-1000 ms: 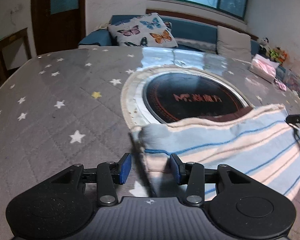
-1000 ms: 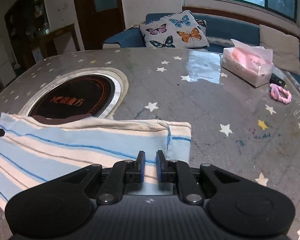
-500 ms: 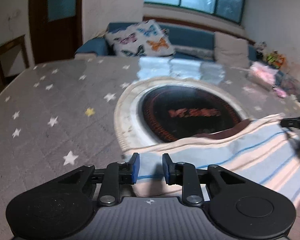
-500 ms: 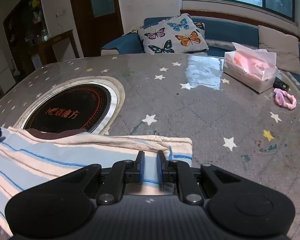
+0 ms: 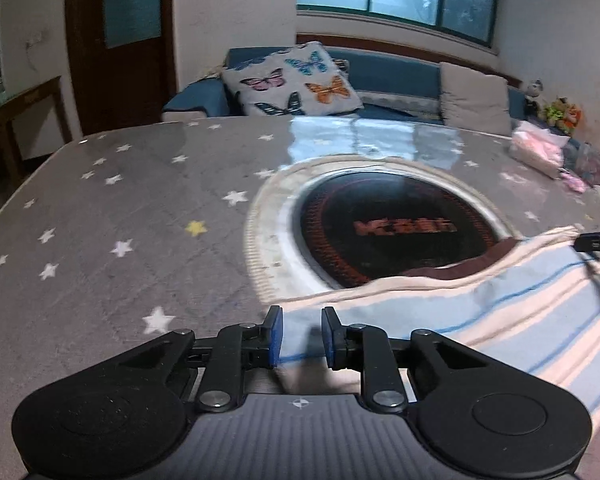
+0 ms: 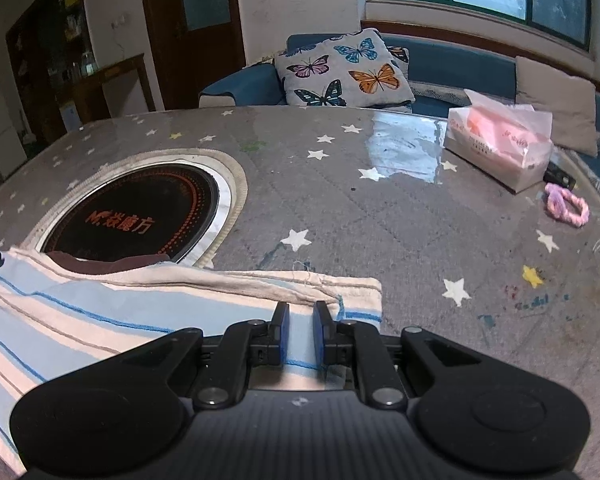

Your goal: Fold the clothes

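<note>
A blue, cream and white striped garment (image 5: 480, 312) lies on the grey star-patterned table (image 5: 120, 200), its far edge over the black round cooktop (image 5: 396, 228). My left gripper (image 5: 300, 334) sits at the garment's left end, its jaws narrowed around the cloth edge with a gap left between them. My right gripper (image 6: 300, 330) sits at the right end of the garment (image 6: 120, 312), jaws close together with the striped cloth between them. The other gripper's tip shows at the edge of each view.
A pink tissue pack (image 6: 500, 148) and a pink hair tie (image 6: 566, 210) lie on the table at the far right. A blue sofa with a butterfly cushion (image 6: 344, 70) stands behind the table. A dark wooden door (image 5: 116, 44) is at the back left.
My left gripper moved onto the garment's left end and its jaws narrowed from wide open. My right gripper stayed closed on the right end and both drew the cloth nearer.
</note>
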Demonstrator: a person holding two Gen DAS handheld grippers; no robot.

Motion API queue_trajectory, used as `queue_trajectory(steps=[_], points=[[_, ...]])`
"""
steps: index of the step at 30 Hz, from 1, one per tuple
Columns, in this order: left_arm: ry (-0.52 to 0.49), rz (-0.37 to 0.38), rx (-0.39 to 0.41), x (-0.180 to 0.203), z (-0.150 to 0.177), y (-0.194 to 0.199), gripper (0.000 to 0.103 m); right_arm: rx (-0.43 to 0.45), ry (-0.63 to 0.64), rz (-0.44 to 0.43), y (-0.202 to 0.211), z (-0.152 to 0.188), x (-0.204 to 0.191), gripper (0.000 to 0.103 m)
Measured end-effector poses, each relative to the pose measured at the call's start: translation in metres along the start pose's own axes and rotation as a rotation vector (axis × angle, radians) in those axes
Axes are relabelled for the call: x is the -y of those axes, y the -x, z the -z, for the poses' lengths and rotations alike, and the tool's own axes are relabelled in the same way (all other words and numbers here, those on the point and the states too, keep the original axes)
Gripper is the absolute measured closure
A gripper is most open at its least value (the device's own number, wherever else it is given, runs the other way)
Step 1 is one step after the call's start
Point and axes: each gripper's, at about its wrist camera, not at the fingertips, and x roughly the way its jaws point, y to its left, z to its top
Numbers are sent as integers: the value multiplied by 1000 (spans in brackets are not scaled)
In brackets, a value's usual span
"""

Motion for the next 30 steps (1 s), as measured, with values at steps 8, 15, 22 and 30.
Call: queue_trajectory(steps=[8,15,22,30], points=[[-113,119,-11,45,-3,0,72,14,90,-105,8,-9,-41,85],[-181,129,-60,68,2,-17,65,4,188,-218,-12,-14,-101,85],[-169,133,-54,64,2,-17,59,-11,257,-219,-32,-9,-134,85],[-171,152,-35,71,3,-12,53,3,240,-200,-41,-12,-136,82]])
